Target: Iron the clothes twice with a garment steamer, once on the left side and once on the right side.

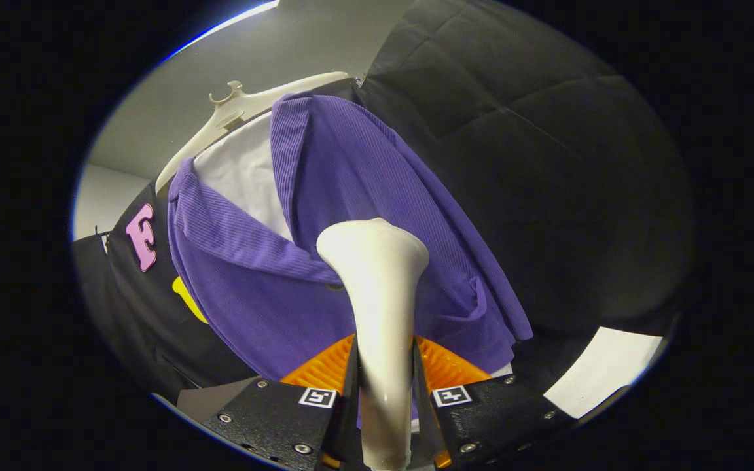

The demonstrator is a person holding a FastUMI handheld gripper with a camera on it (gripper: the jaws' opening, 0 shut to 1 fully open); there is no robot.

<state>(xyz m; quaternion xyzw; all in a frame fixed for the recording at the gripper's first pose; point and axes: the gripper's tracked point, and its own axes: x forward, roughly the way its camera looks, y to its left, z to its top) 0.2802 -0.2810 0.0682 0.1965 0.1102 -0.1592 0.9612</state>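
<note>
Garment steamer [377, 288]: cream-white, glossy, plain. Gripper [383, 383] clamped on its handle: fingers black, pads [324, 369] bright orange with fine ridged lines; each finger carries a small black-and-white square marker [319, 396]. Jacket [351, 216]: purple, narrow corduroy-like ribbing all over, collar the same purple. Inner shirt [246, 173]: plain white. Hanger [239, 108]: cream. Ceiling [233, 65]: pale grey.

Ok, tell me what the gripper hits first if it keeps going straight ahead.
Probably the purple jacket. The gripper is shut on the steamer, whose head would touch the front near the lapels first; depth is hard to judge.
</note>
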